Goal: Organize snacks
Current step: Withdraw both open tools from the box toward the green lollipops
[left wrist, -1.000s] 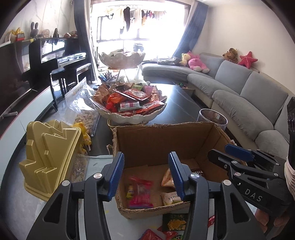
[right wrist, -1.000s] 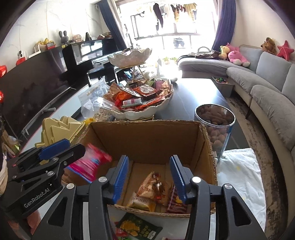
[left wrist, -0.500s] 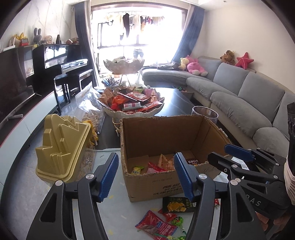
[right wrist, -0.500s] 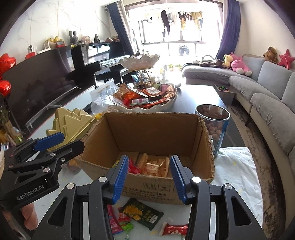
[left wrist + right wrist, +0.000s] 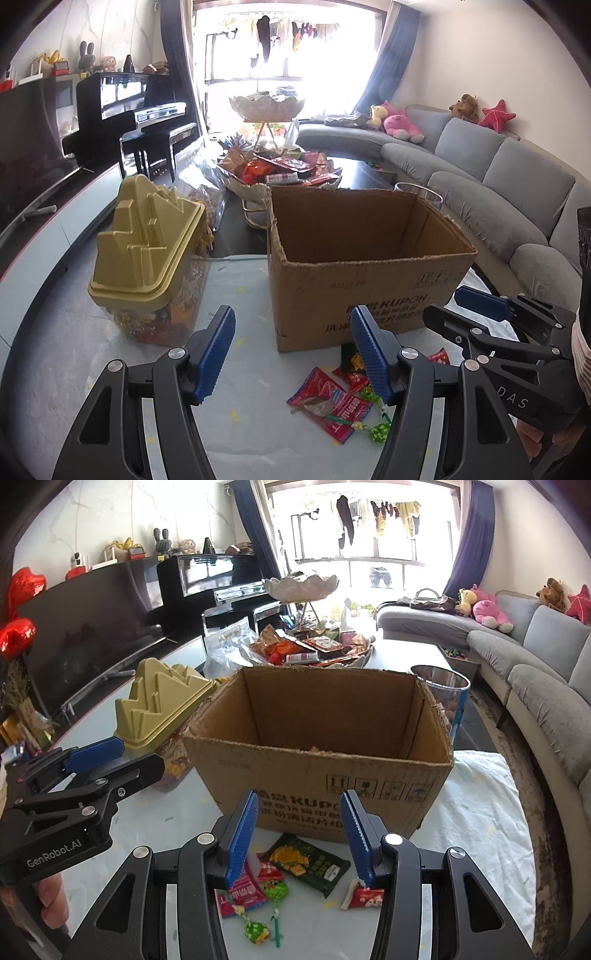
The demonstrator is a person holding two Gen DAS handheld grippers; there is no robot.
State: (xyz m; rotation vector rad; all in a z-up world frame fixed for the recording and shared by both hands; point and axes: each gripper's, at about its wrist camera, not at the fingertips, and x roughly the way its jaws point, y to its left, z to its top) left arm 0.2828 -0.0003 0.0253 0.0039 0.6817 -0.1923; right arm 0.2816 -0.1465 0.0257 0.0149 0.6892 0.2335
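Corrugated brown cardboard, ragged along its torn top edge, forms the open box [image 5: 317,768] standing on the pale worktop [image 5: 484,812]; from both wrist views the near wall hides its floor, so what lies inside cannot be made out apart from a sliver of something at the rim. Printed lettering on that wall is partly cut off by the right gripper [image 5: 299,834], whose ribbed blue jaws are spread with nothing between them. The left gripper [image 5: 291,354] has its jaws spread wide and empty too.

Loose snacks lie on the worktop just in front of the box: a glossy dark green packet [image 5: 308,862], a small red wrapper [image 5: 364,895], a flat red sachet [image 5: 330,404] partly covered by a blue pad in the right wrist view, and green-wrapped lollipops [image 5: 258,928] on thin sticks.

Beside the box on its left stands a clear container with a stepped gold plastic lid [image 5: 147,240]; its contents are blurred. Behind the box, a scalloped white bowl [image 5: 251,186] heaped with shiny packets is half hidden, as is a clear cylindrical jar [image 5: 448,698] at the right.
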